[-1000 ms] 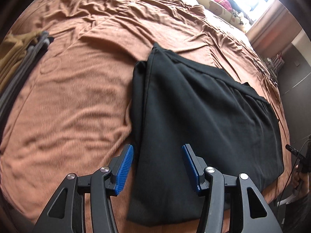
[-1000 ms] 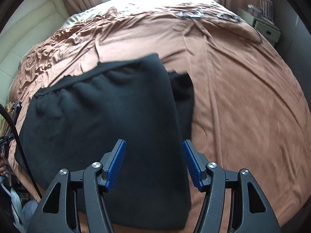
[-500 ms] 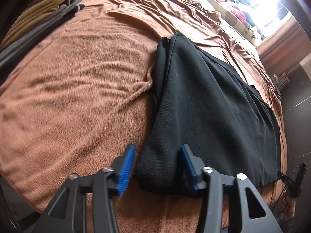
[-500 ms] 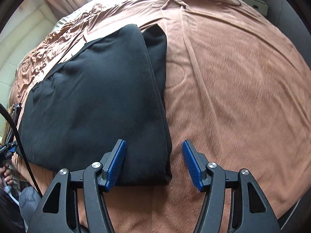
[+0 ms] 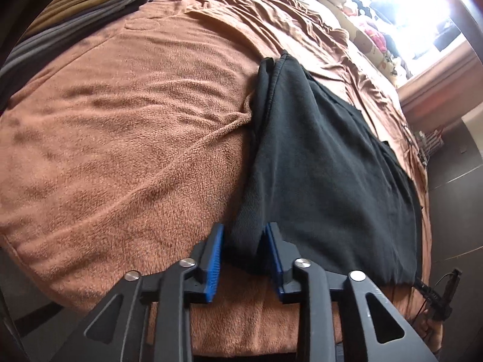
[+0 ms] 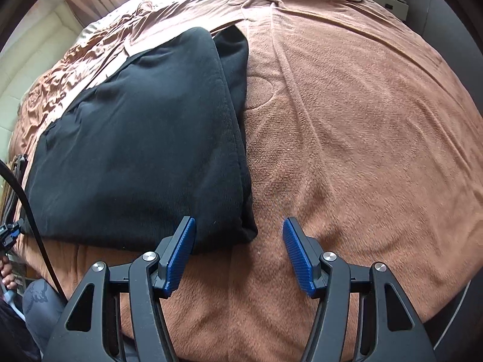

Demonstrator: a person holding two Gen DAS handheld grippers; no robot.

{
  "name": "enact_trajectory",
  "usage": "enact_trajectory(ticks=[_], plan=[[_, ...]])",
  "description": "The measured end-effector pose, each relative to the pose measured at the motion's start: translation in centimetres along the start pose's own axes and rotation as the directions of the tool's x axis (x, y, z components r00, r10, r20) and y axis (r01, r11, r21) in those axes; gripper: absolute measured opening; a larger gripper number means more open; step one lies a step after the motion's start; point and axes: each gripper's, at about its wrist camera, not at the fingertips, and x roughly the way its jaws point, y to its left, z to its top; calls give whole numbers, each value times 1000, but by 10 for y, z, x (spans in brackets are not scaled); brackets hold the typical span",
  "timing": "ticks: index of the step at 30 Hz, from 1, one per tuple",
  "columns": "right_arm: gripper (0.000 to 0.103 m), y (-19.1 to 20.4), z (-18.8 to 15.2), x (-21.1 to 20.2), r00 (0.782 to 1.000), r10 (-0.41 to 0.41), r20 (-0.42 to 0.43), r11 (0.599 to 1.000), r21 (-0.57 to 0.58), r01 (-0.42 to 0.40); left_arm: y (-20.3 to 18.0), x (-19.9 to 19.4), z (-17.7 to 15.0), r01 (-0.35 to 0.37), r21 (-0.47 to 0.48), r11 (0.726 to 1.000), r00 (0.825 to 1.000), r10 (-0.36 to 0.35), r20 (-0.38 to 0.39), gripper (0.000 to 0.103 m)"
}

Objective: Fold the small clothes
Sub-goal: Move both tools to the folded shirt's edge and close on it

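Both sets of jaws sit low over the near edge of the bed, but only one has cloth in its bite. On the left gripper (image 5: 243,252) the blue ribbed pads have narrowed in the last second to a small gap, and the near left corner of the folded black knit garment (image 5: 317,163) is bunched up between them, its thick folded edge filling the space from pad to pad. The cloth rises slightly into the pinch there, while the rest of the piece lies flat.

On the right gripper (image 6: 240,246) the jaws stand spread at a moderate width. The garment's (image 6: 135,138) near right corner lies just inside the left-hand pad, and bare blanket shows across the rest of the gap; the other pad is clear of the cloth. No pad presses on the fabric here.

The black garment lies folded lengthwise on the rust-brown fleece blanket (image 5: 120,150) that covers the bed, running from the near edge toward the far side, with a narrower layer showing along its long side. At the far left corner in the left wrist view, a stack of folded olive and grey clothes (image 5: 78,15) rests on the blanket, well apart from the black piece.
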Motion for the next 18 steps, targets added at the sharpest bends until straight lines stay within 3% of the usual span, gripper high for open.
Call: enact_trajectory(ticks=[1,4,13,18], plan=[[58,-1,0,-4,1000,5,10,1000,7,-5,1,-3,-2,16,-9,1000,1000,-16,4,53],[58,1,0,-23,998,24,50,1000,14,-24,5,-14,-10,71,-51,996,997,-70,28,68],[58,21,-2,-66,986,79,147,997,-24,-76,3,-4,-26,210,-138,968,977,-213,-10,68],[58,40,1,-78,979,109,171,993,-67,-99,2,4,-25,245,-163,956,969,-248,0,68]])
